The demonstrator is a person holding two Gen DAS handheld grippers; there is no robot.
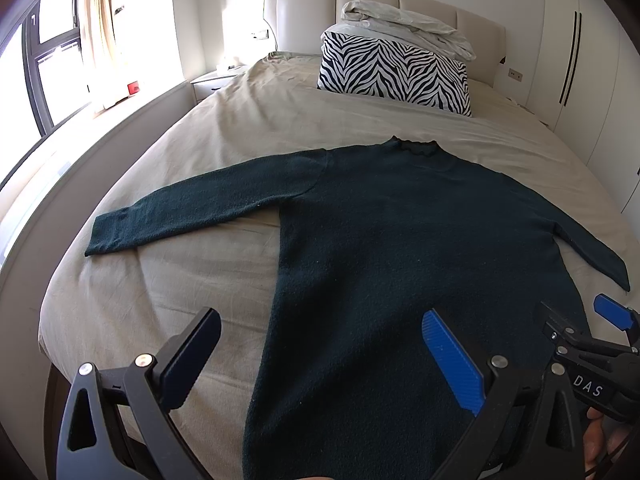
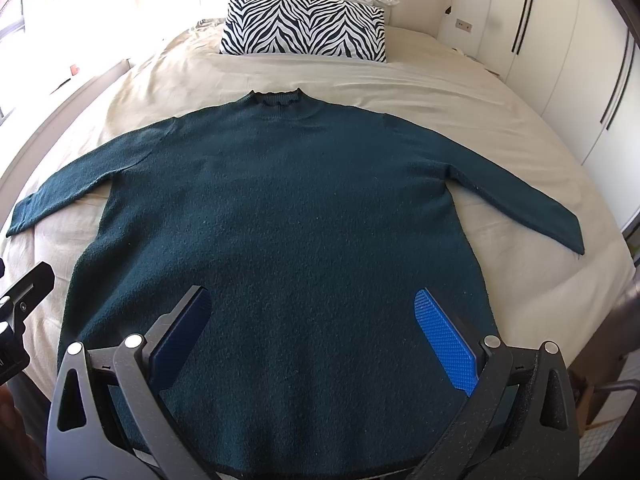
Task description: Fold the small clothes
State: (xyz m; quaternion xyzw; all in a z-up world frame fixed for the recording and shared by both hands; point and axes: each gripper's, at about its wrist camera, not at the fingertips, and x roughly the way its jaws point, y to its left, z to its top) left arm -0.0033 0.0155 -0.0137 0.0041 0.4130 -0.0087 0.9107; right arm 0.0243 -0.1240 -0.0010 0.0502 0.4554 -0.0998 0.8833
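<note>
Both grippers hang spread and empty over the hem end of the sweater (image 2: pixel 280 208): the right gripper (image 2: pixel 312 336) sits over the middle of the lower body, the left gripper (image 1: pixel 320 360) straddles the sweater's left side edge, one finger over knit and the other over bare sheet. The sweater lies flat and face up on the bed (image 1: pixel 224 132), collar pointing toward the zebra pillow (image 2: pixel 304 26), both sleeves stretched out to the sides, hem at the near edge of the bed.

Nothing is folded yet, so the risks all lie in the first grasp. The knit looks thick and soft; a pinch taken from above could catch only the top layer, and the front would lift away from the back and fold crooked. A pinch taken too deep could gather the bed sheet with the sweater and drag it. Lifting one side ahead of the other would likely skew the body, and the long sleeves could trail and bunch underneath. The hem lies close to the bed's near edge, so a pull toward it could slide the sweater off.
</note>
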